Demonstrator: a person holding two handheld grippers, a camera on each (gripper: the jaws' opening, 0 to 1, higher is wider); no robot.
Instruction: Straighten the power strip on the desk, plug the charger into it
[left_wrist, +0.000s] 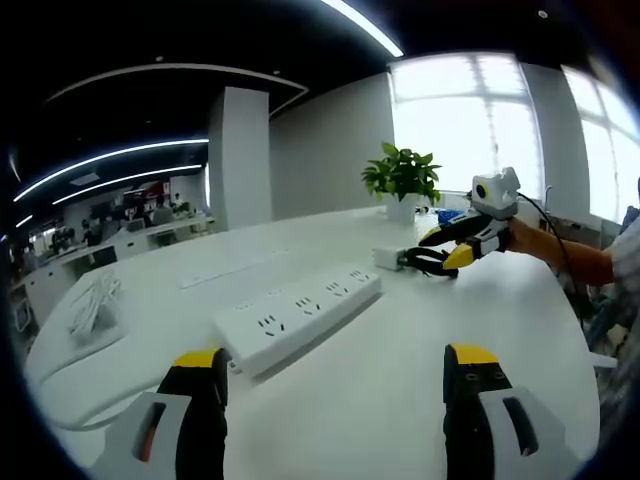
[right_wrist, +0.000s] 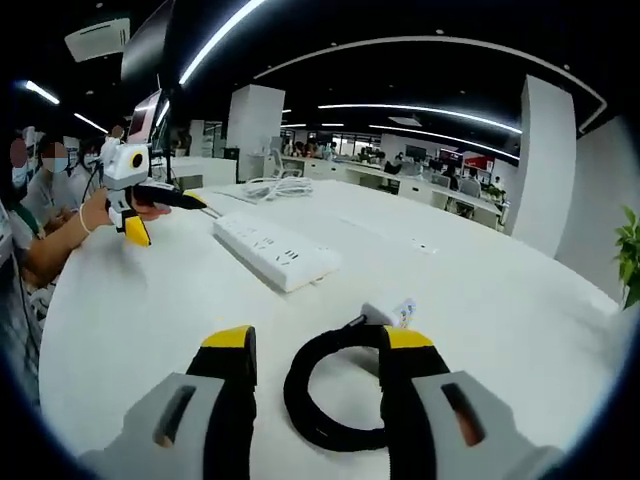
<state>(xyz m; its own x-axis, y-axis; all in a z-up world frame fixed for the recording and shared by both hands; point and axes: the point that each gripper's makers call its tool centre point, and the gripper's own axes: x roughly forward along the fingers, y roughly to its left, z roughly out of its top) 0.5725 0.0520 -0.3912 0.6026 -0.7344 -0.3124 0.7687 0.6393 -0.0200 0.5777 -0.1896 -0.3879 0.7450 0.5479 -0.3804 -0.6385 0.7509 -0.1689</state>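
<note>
The white power strip (left_wrist: 298, 318) lies flat on the white counter (left_wrist: 400, 400), set at a slant, sockets facing up. In the left gripper view the left gripper (left_wrist: 335, 390) hovers just short of the strip's near end, its yellow-tipped jaws spread wide with nothing between them. Farther along the counter, near a potted plant (left_wrist: 403, 178), the right gripper (left_wrist: 440, 255) reaches down to the white charger (left_wrist: 388, 257) and its coiled black cable (left_wrist: 425, 262). In the right gripper view the cable loop (right_wrist: 335, 395) lies between the spread jaws, with the charger (right_wrist: 388, 314) just beyond their tips; the jaws are not closed on anything. A bundle of white cable (left_wrist: 95, 305) rests near the counter's far edge, well apart from the strip
</note>
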